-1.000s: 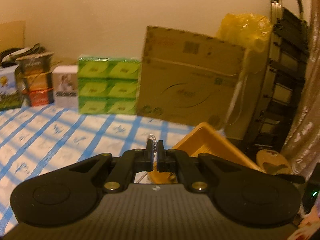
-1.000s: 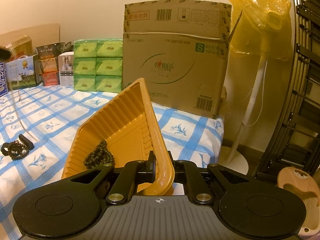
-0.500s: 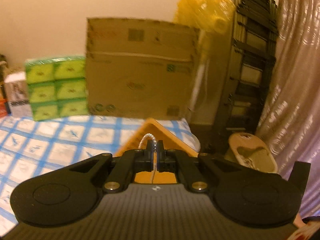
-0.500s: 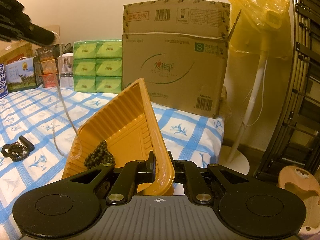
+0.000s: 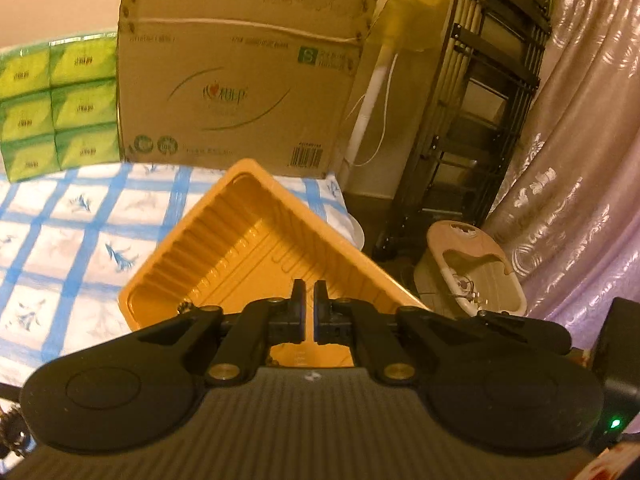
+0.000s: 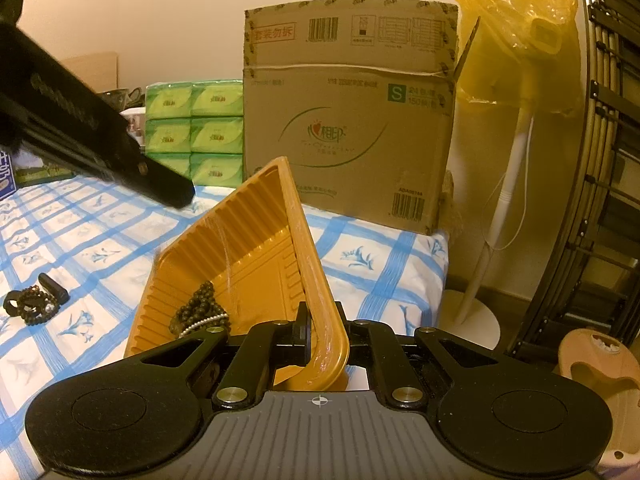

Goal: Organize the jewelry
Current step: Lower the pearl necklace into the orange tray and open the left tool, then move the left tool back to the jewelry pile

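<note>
An orange plastic tray is tilted up on the blue-checked cloth, and my right gripper is shut on its near corner. Dark beads with a silver chain lie in the tray's low end. My left gripper hovers over the tray; its jaws stand a narrow gap apart with nothing between them. In the right wrist view the left gripper reaches in above the tray's left side. A dark bead bracelet and a small black piece lie on the cloth to the left.
A large cardboard box and green tissue packs stand at the back of the bed. The bed edge drops off at the right, where a fan under a yellow bag, a folded black rack and a beige foot basin stand.
My left gripper swung right and came over the tray. The silver chain it held hanging has left its jaws and now lies on the beads in the tray. My right gripper has not moved.
</note>
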